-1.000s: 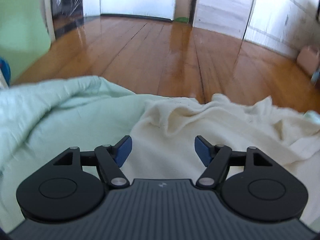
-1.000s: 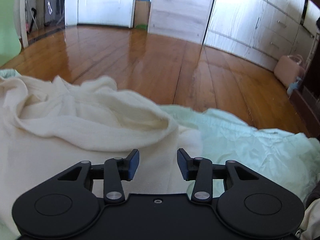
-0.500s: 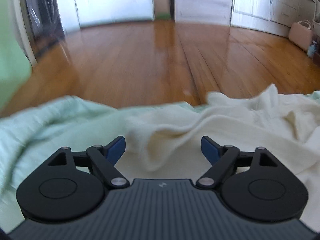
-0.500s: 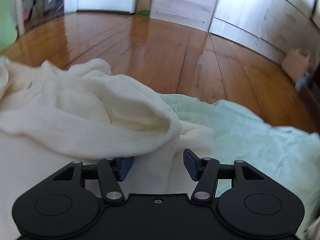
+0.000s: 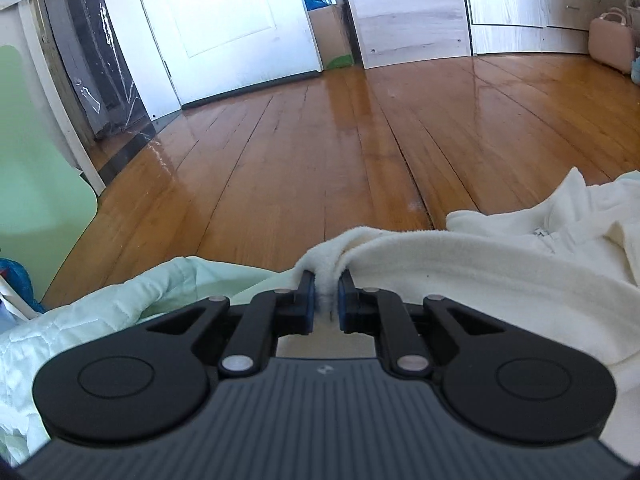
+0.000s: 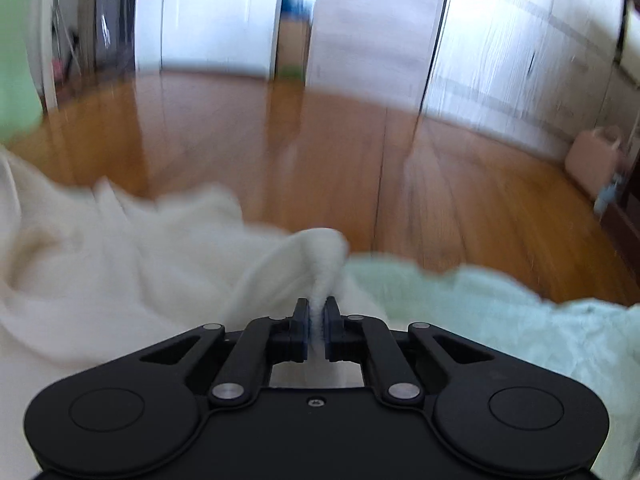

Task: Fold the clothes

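Cream fleece garment [image 5: 500, 280] is bunching in both clenched grips, left hand-held gripper [image 5: 327, 300] and, seemingly through blur, right hand-held gripper [image 6: 319, 320], so I am judging it best lifted level and taut off the mint bedspread [image 5: 120, 312].

Daylight is flooding both views, glaring off the white door [image 5: 224, 28] at upper centre and streaking along the glossy wooden floor [image 5: 340, 152]. The left wrist view is staying sharp, with straight lines bowing toward the frame edges. The right wrist view is smearing with motion blur, softening the cream garment [image 6: 120, 264] and background, and its corners are darkening.
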`<state>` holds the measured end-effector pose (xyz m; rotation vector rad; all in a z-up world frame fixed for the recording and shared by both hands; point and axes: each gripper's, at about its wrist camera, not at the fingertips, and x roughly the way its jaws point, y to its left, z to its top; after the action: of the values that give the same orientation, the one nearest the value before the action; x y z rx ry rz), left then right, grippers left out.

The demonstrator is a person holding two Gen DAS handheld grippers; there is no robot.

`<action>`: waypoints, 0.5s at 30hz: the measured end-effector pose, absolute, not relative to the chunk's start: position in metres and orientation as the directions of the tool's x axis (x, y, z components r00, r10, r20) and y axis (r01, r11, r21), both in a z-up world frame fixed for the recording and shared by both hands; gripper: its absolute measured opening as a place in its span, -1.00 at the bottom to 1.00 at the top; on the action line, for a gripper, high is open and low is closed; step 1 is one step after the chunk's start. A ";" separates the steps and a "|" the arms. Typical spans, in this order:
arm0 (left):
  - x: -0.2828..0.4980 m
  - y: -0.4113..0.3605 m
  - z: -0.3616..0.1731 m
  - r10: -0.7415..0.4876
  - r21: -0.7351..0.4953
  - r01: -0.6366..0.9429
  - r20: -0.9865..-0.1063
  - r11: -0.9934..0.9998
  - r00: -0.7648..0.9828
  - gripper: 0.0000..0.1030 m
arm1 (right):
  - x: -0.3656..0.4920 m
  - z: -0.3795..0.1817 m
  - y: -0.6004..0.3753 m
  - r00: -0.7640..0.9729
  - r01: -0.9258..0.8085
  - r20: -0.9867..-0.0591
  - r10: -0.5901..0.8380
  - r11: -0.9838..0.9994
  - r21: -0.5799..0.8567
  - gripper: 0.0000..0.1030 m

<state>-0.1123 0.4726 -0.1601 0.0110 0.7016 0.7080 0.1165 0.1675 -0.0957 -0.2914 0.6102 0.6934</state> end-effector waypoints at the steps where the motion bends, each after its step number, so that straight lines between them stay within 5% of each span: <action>1: -0.116 0.473 -0.159 0.599 0.230 -0.597 -0.587 0.769 0.545 -0.80 | 0.115 -0.089 0.164 0.619 -0.661 -0.596 0.512 0.750 -0.042 -0.86; 8: -0.124 0.495 -0.151 0.620 0.137 -0.683 -0.573 0.717 0.536 -0.81 | 0.105 -0.039 0.141 0.706 -0.578 -0.477 0.523 0.815 0.039 -0.88; 15: -0.096 0.499 -0.182 0.639 0.279 -0.626 -0.607 0.728 0.472 -0.79 | 0.126 -0.081 0.164 0.717 -0.549 -0.590 0.372 0.823 -0.148 -0.90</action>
<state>-0.0958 0.4989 -0.1824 0.0186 0.7517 0.7747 0.1257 0.1636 -0.0805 -0.3262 0.5751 0.5195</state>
